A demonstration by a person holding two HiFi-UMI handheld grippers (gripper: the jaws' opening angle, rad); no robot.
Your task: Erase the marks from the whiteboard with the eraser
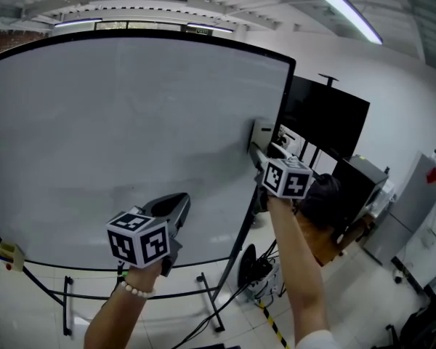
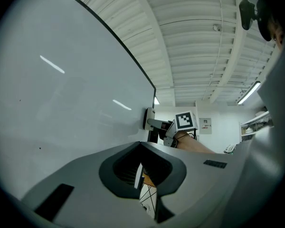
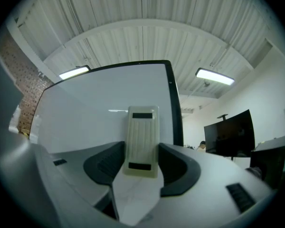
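Right gripper view: the right gripper [image 3: 142,161] has its jaws pinched on the eraser [image 3: 142,139], a pale ribbed block that stands upright between the two dark pads and rises above them. The eraser's far face lies against the whiteboard [image 3: 99,113], just beside the board's black right edge.

Head view: the right gripper [image 1: 260,153] reaches up and forward from a bare forearm, with its marker cube toward the camera. It presses the eraser [image 1: 261,131] flat on the whiteboard [image 1: 131,122] at about mid-height, next to the right frame. The left gripper [image 1: 179,201] is held lower and to the left, in front of the board's lower part, pointing toward the surface; whether it touches cannot be told. A beaded bracelet [image 1: 136,291] circles the left wrist.

Left gripper view: the left gripper [image 2: 142,171] has its jaws drawn nearly together, with only a narrow slit between the pads and nothing held there. Beyond it, the eraser [image 2: 148,118] and the right gripper's cube appear at the board's far edge. Two tiny dark specks [image 2: 39,147] show on the white surface.

Surroundings, head view: the board's stand legs [image 1: 211,304] rest on a pale floor with cables [image 1: 258,282] beside them. A black monitor [image 1: 327,118] stands to the right of the board, and a ceiling light [image 1: 349,14] runs overhead.
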